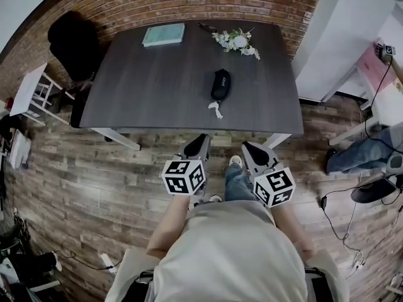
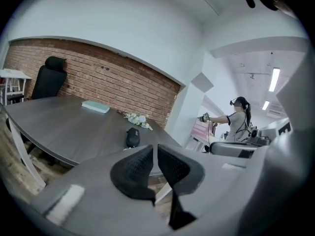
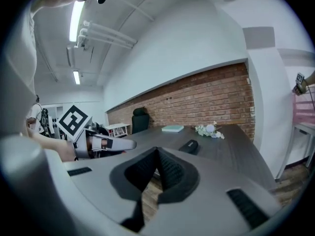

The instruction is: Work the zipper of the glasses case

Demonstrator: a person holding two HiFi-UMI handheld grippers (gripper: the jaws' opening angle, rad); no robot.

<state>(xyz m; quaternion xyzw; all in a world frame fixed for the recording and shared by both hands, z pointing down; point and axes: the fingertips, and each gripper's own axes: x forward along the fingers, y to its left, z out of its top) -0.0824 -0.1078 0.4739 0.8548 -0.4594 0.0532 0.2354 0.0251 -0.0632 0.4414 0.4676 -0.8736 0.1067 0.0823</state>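
The black glasses case (image 1: 220,84) lies zipped near the middle of the dark table (image 1: 145,87), with a small white tag (image 1: 215,109) beside its near end. The case also appears far ahead in the left gripper view (image 2: 132,137) and in the right gripper view (image 3: 189,145). My left gripper (image 1: 203,140) and right gripper (image 1: 247,146) hang side by side over the floor, just short of the table's near edge. The left gripper's (image 2: 155,146) pads stand almost together with nothing between them. The right gripper (image 3: 157,150) is shut and empty.
A teal book (image 1: 163,34) and a small bunch of white flowers (image 1: 238,41) lie at the table's far side. A black chair (image 1: 72,39) and a white shelf (image 1: 34,90) stand to the left. Another person (image 2: 238,119) stands far off to the right.
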